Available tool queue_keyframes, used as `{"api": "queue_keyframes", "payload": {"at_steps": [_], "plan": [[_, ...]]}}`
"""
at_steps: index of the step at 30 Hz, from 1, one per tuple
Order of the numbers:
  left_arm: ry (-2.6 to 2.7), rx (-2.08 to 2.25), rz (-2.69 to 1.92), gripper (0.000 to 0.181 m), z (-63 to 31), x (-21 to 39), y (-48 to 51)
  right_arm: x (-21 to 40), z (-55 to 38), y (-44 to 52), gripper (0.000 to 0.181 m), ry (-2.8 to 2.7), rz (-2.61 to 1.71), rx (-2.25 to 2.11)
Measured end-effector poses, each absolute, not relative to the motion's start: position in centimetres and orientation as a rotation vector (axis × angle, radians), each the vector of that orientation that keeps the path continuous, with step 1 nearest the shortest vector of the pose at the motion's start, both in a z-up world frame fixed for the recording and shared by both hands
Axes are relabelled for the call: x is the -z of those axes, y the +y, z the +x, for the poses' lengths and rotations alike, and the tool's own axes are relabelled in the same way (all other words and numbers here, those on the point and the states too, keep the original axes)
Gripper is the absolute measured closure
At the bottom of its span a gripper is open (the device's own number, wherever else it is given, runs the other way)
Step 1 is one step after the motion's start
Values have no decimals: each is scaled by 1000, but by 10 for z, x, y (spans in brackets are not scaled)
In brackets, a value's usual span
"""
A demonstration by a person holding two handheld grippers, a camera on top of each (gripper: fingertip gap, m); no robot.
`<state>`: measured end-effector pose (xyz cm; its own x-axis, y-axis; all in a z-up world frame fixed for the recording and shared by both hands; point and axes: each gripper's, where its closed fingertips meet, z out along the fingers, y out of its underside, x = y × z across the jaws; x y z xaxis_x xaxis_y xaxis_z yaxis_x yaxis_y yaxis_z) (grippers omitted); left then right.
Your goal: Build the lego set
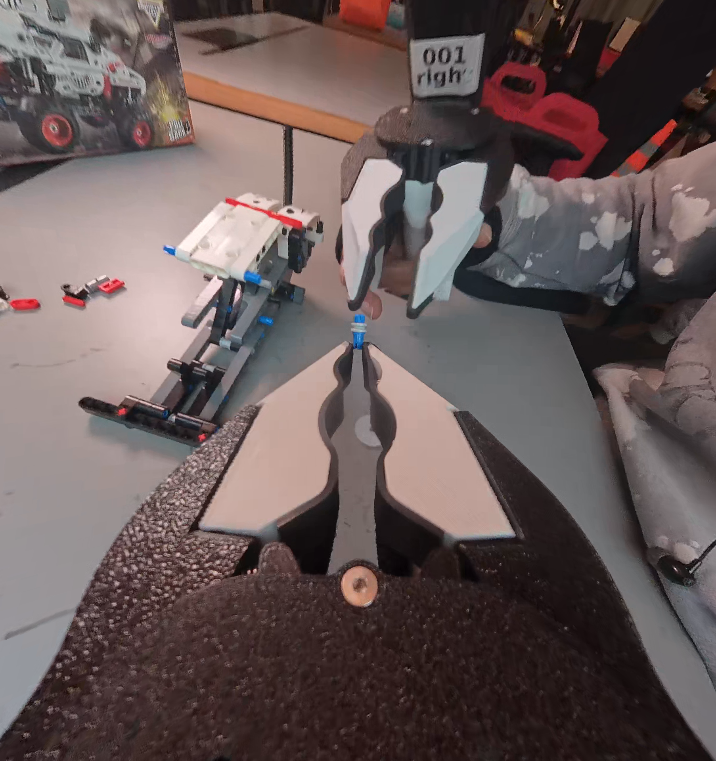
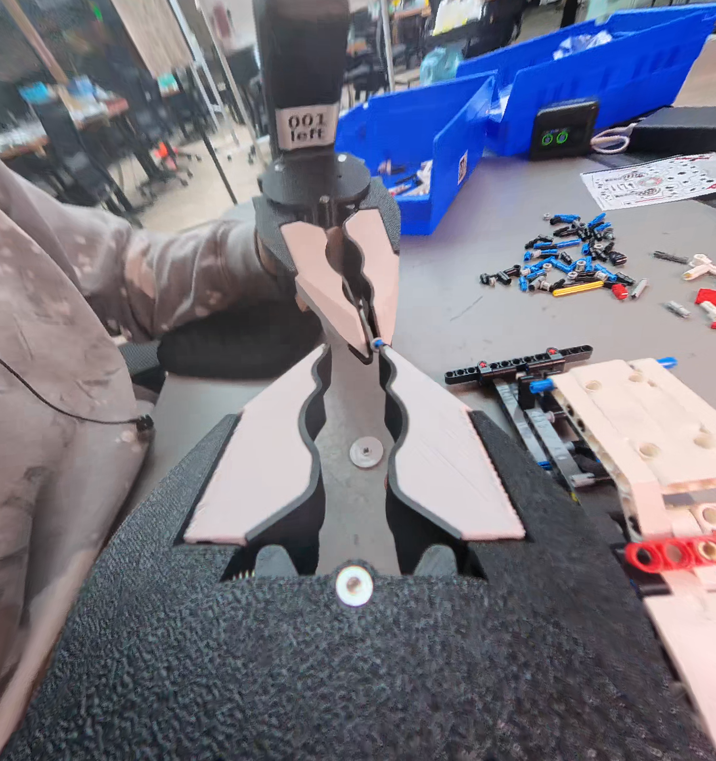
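Between pinched left hand-held gripper tips, blue pin, right hand-held gripper spread above

Each gripper has 2 pale, flat, tapering fingers edged with wavy black inner rims, set in a rough-textured black body with 1 silver screw at its centre. The left gripper and the right gripper each carry a black handle with a white label. The person wears a grey sleeve mottled with pale blotches and a dark fingerless glove.
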<state>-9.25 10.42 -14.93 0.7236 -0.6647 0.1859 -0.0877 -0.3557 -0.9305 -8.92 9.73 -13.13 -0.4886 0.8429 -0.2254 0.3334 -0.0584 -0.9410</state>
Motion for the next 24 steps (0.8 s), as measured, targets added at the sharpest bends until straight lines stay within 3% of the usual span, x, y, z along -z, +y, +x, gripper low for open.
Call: {"api": "queue_keyframes", "payload": {"at_steps": [16,19,21,24], "plan": [[605,708,-1759,177,-78,135,100,121,-94,92,176,-1715,-1230,-1652],[573,751,-1730,177,-79,128,100,115,-92,94,175,-1684,-1202,-1668],[512,826,-1690,177,-82,118,100,103,-90,97,163,-1609,-1168,-1735],[384,1013,-1595,177,-88,98,98,84,-87,102,159,-1517,-1072,-1747]]}}
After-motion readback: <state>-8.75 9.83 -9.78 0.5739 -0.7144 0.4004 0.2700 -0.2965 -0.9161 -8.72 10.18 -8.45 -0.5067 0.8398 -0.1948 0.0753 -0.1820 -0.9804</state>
